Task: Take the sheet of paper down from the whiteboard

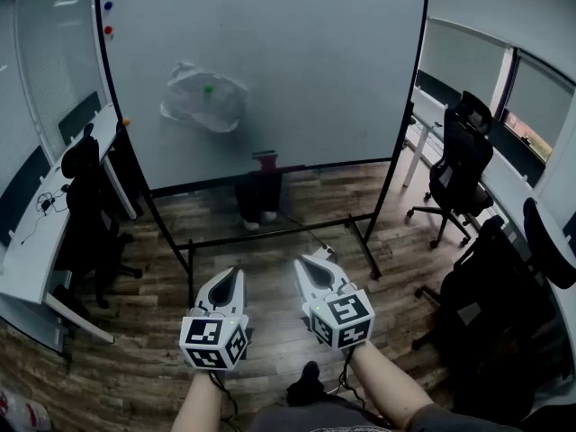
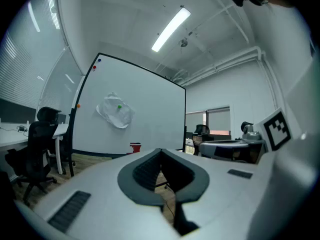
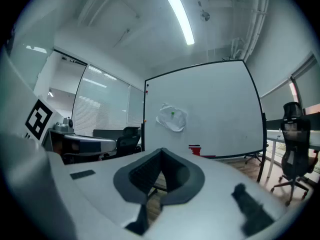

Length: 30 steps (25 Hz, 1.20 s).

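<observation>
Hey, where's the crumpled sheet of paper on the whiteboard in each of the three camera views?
Head view: sheet of paper upper left of centre, on the whiteboard.
Left gripper view: sheet of paper left of centre, at mid height.
Right gripper view: sheet of paper near the picture's middle.
Shared landmark: the red item at the whiteboard's bottom edge, lower right of the paper in all three.

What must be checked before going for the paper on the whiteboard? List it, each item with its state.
1. Sheet of paper in view on the whiteboard: ok.
2. How firmly the green magnet pins it: cannot tell.
3. Left gripper jaws open for a grasp: not ok, shut and empty.
4. Right gripper jaws open for a grasp: not ok, shut and empty.
5. Paper within reach: not ok, both grippers are well short of the board.
</observation>
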{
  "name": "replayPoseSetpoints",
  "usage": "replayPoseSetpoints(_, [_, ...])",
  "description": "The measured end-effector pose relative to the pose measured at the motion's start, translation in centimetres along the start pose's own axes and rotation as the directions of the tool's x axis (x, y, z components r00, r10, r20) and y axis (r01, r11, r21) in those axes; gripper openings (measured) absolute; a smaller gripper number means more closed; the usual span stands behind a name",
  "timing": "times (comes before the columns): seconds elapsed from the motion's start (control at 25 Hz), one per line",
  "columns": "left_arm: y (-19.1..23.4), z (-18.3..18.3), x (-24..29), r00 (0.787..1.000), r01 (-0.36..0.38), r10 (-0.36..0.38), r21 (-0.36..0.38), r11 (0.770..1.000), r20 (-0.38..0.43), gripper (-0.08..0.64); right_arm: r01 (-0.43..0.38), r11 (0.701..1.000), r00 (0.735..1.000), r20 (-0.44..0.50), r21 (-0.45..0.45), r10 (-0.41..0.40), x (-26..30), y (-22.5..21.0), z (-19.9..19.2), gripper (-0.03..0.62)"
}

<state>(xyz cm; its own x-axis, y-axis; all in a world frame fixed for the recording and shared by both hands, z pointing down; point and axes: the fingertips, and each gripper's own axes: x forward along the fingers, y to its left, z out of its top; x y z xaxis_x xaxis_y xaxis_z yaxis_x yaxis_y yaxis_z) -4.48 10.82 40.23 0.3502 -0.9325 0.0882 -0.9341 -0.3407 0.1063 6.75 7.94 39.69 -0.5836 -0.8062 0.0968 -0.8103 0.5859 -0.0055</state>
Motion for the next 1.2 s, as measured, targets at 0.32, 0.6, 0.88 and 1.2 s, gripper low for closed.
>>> replayPoseSetpoints(0.32, [-0.1,-0.2,0.0,1.0,-0.002,0.002,0.0,1.0,-0.002,0.014,-0.029,1.0,0.999,-0.024,-0.011,0.029,0.5,0.7,-1.5,0.02])
replayPoseSetpoints(0.6, [0.3,-0.3,-0.5,1.0,-0.004,0.004,-0.006,1.0,0.001,0.013,-0.058,0.998,0.998,-0.024,-0.017,0.058,0.5,1.9,-1.7,0.021])
replayPoseSetpoints(0.88, [1.2,-0.5,-1.3,1.0,0.006,-0.006,-0.011,1.0,-0.003,0.014,-0.064,0.998,0.998,0.013,-0.01,0.064,0.6,3.0,-1.7,0.021])
replayPoseSetpoints(1.2, [4.8,-0.7,0.7,1.0,-0.029,0.028,-0.029,0.999,-0.004,0.014,-0.058,0.998,0.998,0.025,0.011,0.058,4.1,1.8,-2.0,0.023])
